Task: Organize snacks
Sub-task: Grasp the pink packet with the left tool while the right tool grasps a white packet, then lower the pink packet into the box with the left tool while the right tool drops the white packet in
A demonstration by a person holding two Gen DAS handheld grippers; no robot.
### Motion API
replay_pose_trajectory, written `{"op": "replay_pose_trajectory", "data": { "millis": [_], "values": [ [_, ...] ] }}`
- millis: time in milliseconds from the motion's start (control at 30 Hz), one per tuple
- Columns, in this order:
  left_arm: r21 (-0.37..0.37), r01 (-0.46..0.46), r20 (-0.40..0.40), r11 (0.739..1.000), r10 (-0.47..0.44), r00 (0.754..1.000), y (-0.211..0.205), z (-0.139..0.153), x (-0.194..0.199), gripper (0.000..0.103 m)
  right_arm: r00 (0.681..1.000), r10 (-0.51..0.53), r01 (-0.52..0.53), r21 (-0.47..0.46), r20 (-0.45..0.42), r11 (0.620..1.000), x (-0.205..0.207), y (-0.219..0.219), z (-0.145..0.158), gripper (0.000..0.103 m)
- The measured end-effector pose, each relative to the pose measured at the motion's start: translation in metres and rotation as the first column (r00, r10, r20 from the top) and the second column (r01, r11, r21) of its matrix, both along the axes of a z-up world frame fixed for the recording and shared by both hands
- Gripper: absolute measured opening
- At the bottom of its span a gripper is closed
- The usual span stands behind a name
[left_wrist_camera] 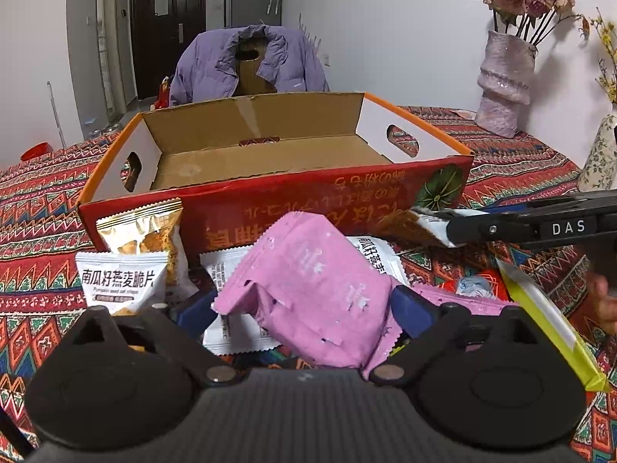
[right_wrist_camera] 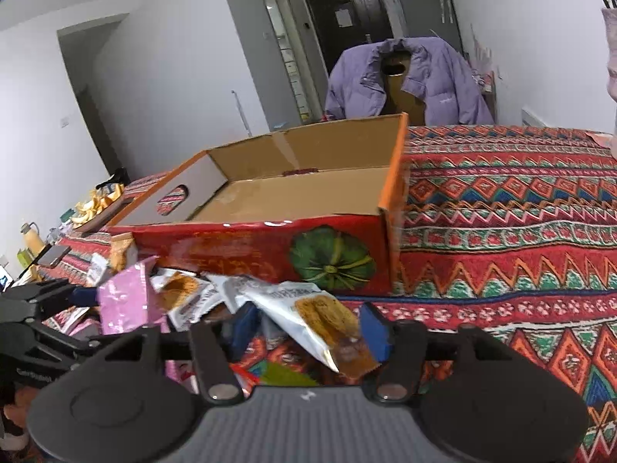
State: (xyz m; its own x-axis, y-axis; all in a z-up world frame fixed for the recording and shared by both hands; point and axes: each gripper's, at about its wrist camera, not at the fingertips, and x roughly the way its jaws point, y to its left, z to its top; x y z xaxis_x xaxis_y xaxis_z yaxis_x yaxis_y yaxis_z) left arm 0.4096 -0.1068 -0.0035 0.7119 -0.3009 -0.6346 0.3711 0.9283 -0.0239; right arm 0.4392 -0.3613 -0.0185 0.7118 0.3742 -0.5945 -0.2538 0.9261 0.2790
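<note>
Item, loading step: we hold a pink packet [left_wrist_camera: 308,293] pinched in the left gripper [left_wrist_camera: 300,308] and a white oat-crisp packet [right_wrist_camera: 308,314] pinched in the right gripper [right_wrist_camera: 304,328], both just before the cardboard box [left_wrist_camera: 246,208] (interior bare). Next, we judge: lift over the near wall, release.

Ahead of my grippers a purple jacket [left_wrist_camera: 246,61] drapes a chair; beyond it a dark door [left_wrist_camera: 166,27] is set in white walls [left_wrist_camera: 385,31]; to my right stands a pink vase [left_wrist_camera: 505,81] of dried flowers; a patterned tablecloth [right_wrist_camera: 501,208] spreads underneath.
</note>
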Motion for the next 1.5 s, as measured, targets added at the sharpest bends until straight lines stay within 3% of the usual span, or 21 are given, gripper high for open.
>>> {"op": "replay_pose_trajectory", "data": {
  "millis": [100, 167, 333, 400, 433, 500, 533, 600, 667, 933, 1167, 1500],
  "values": [
    [-0.023, 0.011, -0.002, 1.000, -0.011, 1.000, -0.001, 0.004, -0.001, 0.098, 1.000, 0.002, -0.002, 0.019, 0.002, 1.000, 0.002, -0.008, -0.002, 0.068],
    [-0.025, 0.012, -0.006, 1.000, -0.012, 1.000, -0.002, 0.004, 0.000, 0.099, 1.000, 0.016, -0.016, 0.027, -0.010, 0.999, 0.006, -0.012, -0.005, 0.082],
    [-0.020, -0.035, -0.041, 0.999, 0.034, 0.999, -0.008, 0.001, 0.013, 0.100, 0.996, 0.086, -0.087, -0.018, -0.012, 0.996, 0.017, -0.016, -0.013, 0.082],
    [-0.021, -0.071, -0.070, 0.997, 0.070, 0.995, -0.009, -0.001, 0.020, 0.100, 0.992, 0.123, -0.124, -0.036, -0.009, 0.992, 0.017, -0.011, -0.014, 0.077],
    [-0.017, -0.079, -0.064, 0.997, 0.078, 0.995, -0.009, -0.001, 0.020, 0.099, 0.990, 0.140, -0.140, -0.045, -0.007, 0.989, 0.016, -0.008, -0.014, 0.068],
    [-0.021, -0.084, -0.049, 0.996, 0.083, 0.995, -0.008, 0.001, 0.017, 0.087, 0.987, 0.163, -0.163, -0.026, -0.004, 0.986, 0.014, -0.005, -0.013, 0.057],
    [-0.031, -0.084, -0.042, 0.996, 0.083, 0.996, -0.006, 0.003, 0.014, 0.078, 0.987, 0.161, -0.161, -0.005, -0.008, 0.987, 0.014, -0.006, -0.013, 0.049],
    [-0.050, -0.073, -0.019, 0.996, 0.072, 0.997, 0.000, 0.007, 0.008, 0.075, 0.988, 0.157, -0.156, 0.028, -0.009, 0.987, 0.014, -0.010, -0.014, 0.034],
    [-0.048, -0.059, -0.009, 0.997, 0.059, 0.998, 0.003, 0.008, 0.003, 0.067, 0.989, 0.146, -0.146, 0.060, 0.004, 0.988, 0.011, -0.012, -0.013, 0.013],
    [-0.048, -0.046, 0.000, 0.998, 0.046, 0.999, 0.010, 0.018, -0.024, 0.064, 0.990, 0.108, -0.112, 0.040, 0.088, 0.993, -0.012, -0.008, 0.015, 0.012],
    [-0.093, -0.068, 0.061, 0.993, 0.074, 0.995, 0.028, 0.054, -0.060, 0.063, 0.984, 0.035, -0.022, -0.077, 0.175, 0.997, -0.058, 0.007, 0.058, 0.012],
    [-0.143, -0.058, 0.144, 0.988, 0.079, 0.986, 0.050, 0.096, -0.098, 0.063, 0.969, -0.002, 0.030, -0.111, 0.245, 0.993, -0.110, 0.024, 0.093, 0.012]
  ]
}}
